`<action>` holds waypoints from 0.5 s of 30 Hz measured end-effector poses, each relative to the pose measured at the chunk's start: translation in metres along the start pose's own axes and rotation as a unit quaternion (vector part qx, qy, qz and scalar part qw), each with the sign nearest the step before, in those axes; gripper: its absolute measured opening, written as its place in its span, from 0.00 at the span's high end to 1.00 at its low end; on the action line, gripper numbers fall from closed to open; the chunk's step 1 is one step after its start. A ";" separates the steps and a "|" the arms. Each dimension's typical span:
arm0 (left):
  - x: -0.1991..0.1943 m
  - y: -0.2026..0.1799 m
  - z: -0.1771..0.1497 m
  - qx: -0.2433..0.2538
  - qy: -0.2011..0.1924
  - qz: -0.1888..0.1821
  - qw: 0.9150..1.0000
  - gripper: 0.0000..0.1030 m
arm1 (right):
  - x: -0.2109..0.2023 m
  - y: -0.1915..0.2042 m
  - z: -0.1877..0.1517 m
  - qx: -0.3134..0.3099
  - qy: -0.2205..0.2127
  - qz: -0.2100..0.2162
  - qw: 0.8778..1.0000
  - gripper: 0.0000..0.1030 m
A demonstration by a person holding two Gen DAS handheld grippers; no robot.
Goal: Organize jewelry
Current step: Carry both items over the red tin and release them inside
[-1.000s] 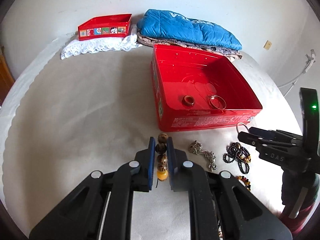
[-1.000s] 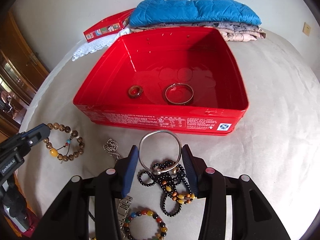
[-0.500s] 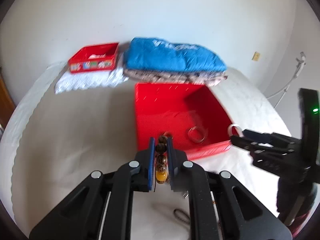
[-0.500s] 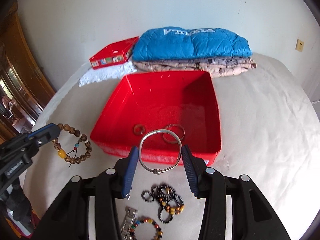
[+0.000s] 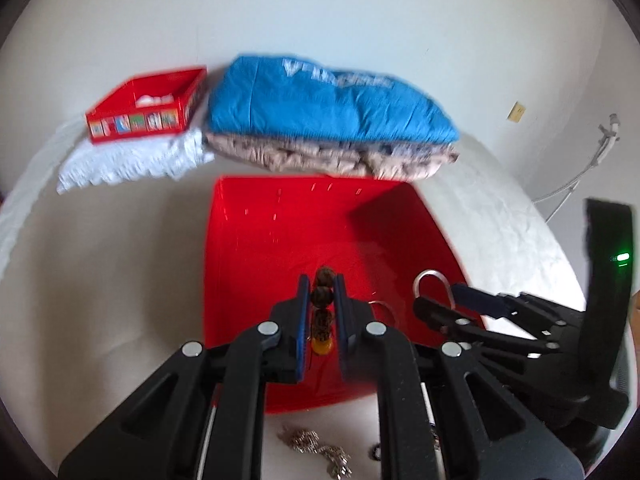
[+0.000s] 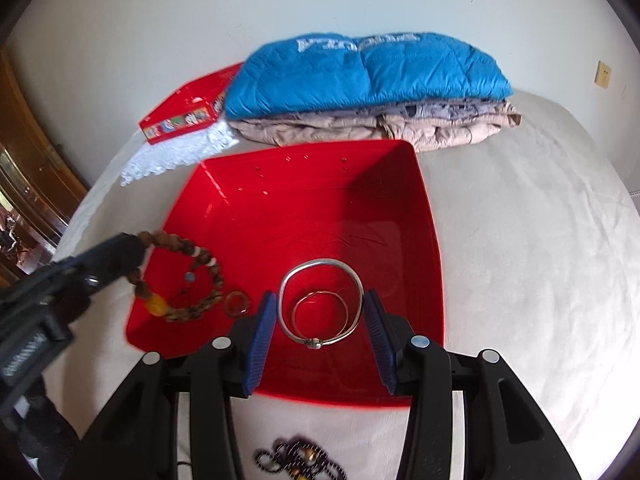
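Observation:
A large red tin box (image 6: 434, 272) (image 5: 248, 240) stands open on the pale cloth. My left gripper (image 5: 320, 294) is shut on a brown wooden bead bracelet (image 5: 322, 300) (image 6: 180, 276) and holds it above the box's left part. My right gripper (image 6: 320, 312) is shut on a silver bangle (image 6: 320, 304) (image 5: 430, 280) and holds it above the box floor. On the floor lie a thin bangle (image 6: 320, 314) and a brown ring (image 6: 237, 303).
A silver chain (image 5: 316, 450) and a black bead string (image 6: 296, 460) lie on the cloth in front of the box. Behind it are a folded blue jacket (image 6: 360, 68) on clothes and a small red tin (image 6: 184, 108) on white lace.
Both grippers have lifted their pieces off the cloth and moved forward, from in front of the box to over its inside.

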State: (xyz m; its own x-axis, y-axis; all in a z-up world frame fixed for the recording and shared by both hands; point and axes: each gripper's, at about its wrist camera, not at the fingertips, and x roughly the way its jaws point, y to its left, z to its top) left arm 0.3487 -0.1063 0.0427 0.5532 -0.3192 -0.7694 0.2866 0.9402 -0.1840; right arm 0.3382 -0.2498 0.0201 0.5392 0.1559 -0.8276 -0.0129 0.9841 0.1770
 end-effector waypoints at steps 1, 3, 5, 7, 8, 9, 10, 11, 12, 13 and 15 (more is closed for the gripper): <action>0.009 0.003 0.000 -0.002 0.010 0.000 1.000 0.90 | 0.004 0.000 0.000 -0.002 0.002 -0.002 1.000 0.56; 0.024 0.009 -0.001 -0.006 0.026 0.001 1.000 0.90 | 0.011 0.001 0.001 -0.007 0.005 -0.008 1.000 0.56; 0.032 0.015 -0.003 -0.010 0.034 0.008 0.999 0.90 | 0.016 0.003 0.000 -0.010 0.009 -0.015 1.000 0.56; 0.038 0.018 -0.004 -0.012 0.040 0.015 0.999 0.90 | 0.022 0.004 -0.001 -0.013 0.015 -0.017 1.000 0.56; 0.040 0.019 -0.004 -0.012 0.043 0.015 0.999 0.90 | 0.023 0.005 -0.001 -0.013 0.016 -0.017 1.000 0.56; 0.042 0.020 -0.004 -0.013 0.046 0.015 0.999 0.90 | 0.025 0.006 -0.002 -0.015 0.018 -0.019 1.000 0.56; 0.043 0.020 -0.004 -0.013 0.048 0.015 0.999 0.90 | 0.026 0.007 -0.003 -0.017 0.018 -0.022 0.999 0.56; 0.044 0.020 -0.005 -0.013 0.049 0.014 0.999 0.90 | 0.026 0.007 -0.003 -0.019 0.018 -0.024 0.999 0.56; 0.045 0.021 -0.004 -0.013 0.050 0.014 0.999 0.90 | 0.027 0.008 -0.003 -0.021 0.017 -0.024 0.999 0.56; 0.046 0.021 -0.004 -0.013 0.051 0.014 0.999 0.89 | 0.027 0.009 -0.003 -0.023 0.018 -0.024 0.999 0.56; 0.047 0.021 -0.004 -0.013 0.054 0.015 0.998 0.89 | 0.028 0.010 -0.003 -0.026 0.020 -0.023 0.999 0.56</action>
State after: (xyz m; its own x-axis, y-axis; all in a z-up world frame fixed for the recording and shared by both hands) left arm 0.3777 -0.1010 0.0000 0.4739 -0.2768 -0.8360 0.2501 0.9525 -0.1736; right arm 0.3506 -0.2353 -0.0031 0.5067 0.1120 -0.8548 -0.0330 0.9933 0.1105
